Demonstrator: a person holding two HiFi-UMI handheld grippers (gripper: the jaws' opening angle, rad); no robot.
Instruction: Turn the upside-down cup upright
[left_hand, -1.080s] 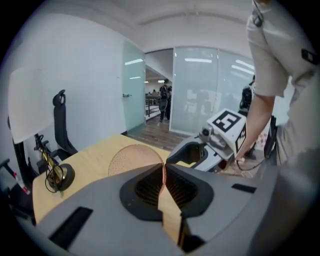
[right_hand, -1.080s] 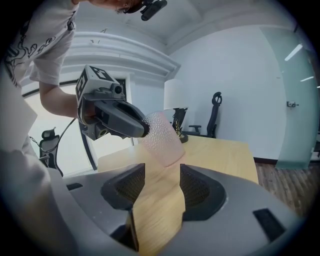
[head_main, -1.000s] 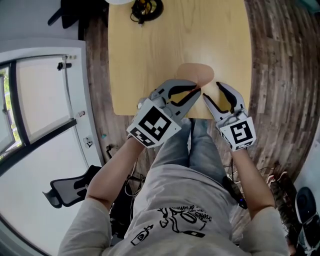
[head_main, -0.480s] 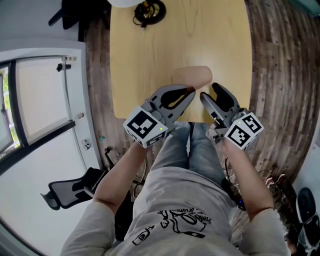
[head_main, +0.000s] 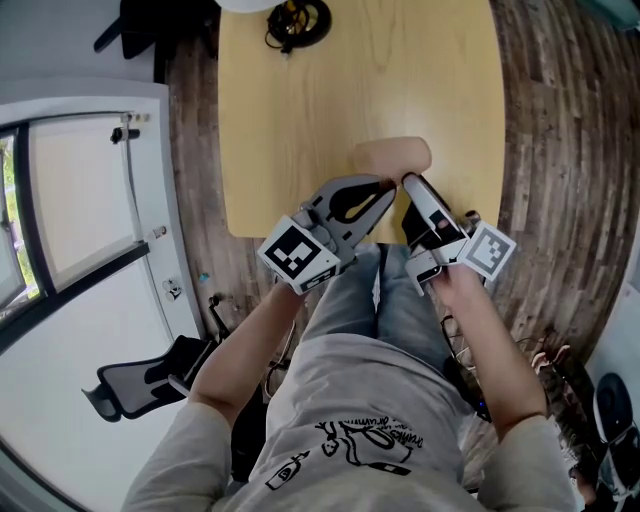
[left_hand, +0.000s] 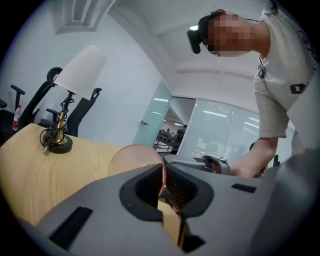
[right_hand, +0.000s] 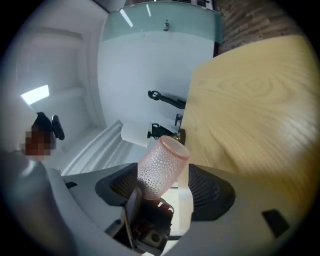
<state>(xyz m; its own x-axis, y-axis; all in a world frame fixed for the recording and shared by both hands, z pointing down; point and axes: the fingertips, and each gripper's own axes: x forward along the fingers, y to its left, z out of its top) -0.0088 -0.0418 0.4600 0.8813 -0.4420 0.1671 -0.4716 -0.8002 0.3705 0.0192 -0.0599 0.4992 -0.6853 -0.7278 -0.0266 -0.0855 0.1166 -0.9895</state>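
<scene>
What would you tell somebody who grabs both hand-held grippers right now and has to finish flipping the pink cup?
Left hand-held gripper: shut on the thin wall of the pink cup, carrying it.
Right hand-held gripper: open. Its jaws have just been opening; the cup is between them, but the pads are off it.
Cup: held tilted by the near edge of the wooden table, not standing.
Done: cup gripped and partly turned.
Left: finish the turn, stand it mouth-up on the table, let go.
</scene>
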